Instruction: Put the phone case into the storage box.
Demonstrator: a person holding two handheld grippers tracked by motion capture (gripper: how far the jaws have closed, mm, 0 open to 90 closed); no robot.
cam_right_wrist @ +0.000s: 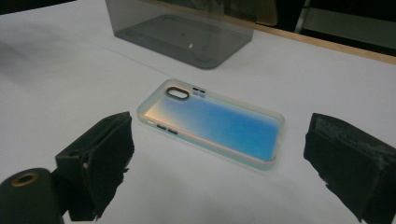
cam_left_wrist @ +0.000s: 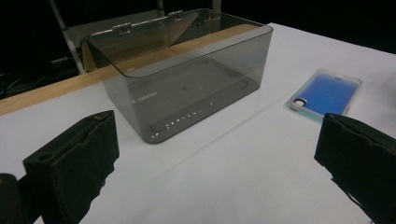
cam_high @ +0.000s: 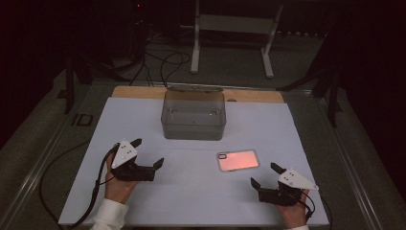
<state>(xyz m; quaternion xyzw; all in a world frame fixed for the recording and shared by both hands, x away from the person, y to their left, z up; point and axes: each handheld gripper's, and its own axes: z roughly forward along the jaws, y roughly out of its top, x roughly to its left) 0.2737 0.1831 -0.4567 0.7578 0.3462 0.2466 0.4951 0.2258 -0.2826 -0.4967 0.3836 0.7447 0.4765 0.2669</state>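
With my right gripper (cam_high: 262, 176) spread wide just short of the flat, iridescent translucent phone case (cam_right_wrist: 212, 123) lying on the white table (cam_high: 143, 120), I judge it light, slick and bendy, best pinched across its long raised rims.

Phone case (cam_high: 238, 160): glows pinkish-orange in the high view; in the right gripper view (cam_right_wrist: 212, 123) iridescent, blue centre fading to peach at its 9 o'clock end, pale translucent rim, dark ring round the camera cutout; in the left gripper view plain blue with a whitish-teal rim. Box (cam_high: 194, 115): smoky grey, see-through, at 12 o'clock of the sheet. Surface (cam_high: 143, 194): white sheet, light wood strip (cam_high: 139, 92) along the 12 o'clock edge. Left tongs (cam_high: 147, 153) and right tongs (cam_high: 265, 174): matte black jaws, pale grey plates on top. Sleeve (cam_high: 109, 215): white.
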